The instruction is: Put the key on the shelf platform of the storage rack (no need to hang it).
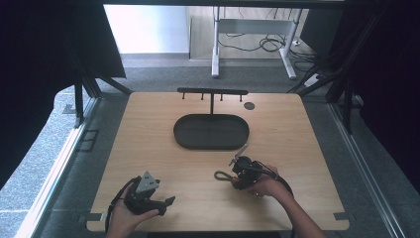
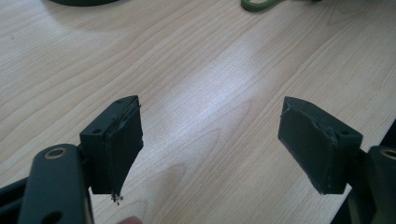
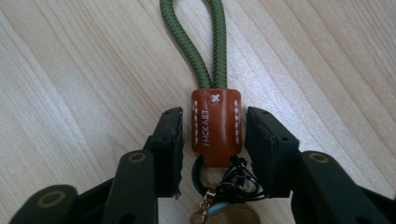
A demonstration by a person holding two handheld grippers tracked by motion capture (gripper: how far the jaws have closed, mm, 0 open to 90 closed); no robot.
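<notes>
A key fob lies flat on the wooden table: a green cord loop joined to a brown leather tab, with a metal ring and thin black cord behind it. My right gripper is open, one jaw on each side of the tab with a narrow gap left on both sides. From above, the green loop sticks out to the left of the right gripper. My left gripper rests near the front edge, and its jaws stand wide open over bare wood.
A dark oval tray sits in the middle of the table, with a black T-shaped hook rack rising behind it. A small dark disc lies at the back right. The fob's green loop shows far off in the left gripper view.
</notes>
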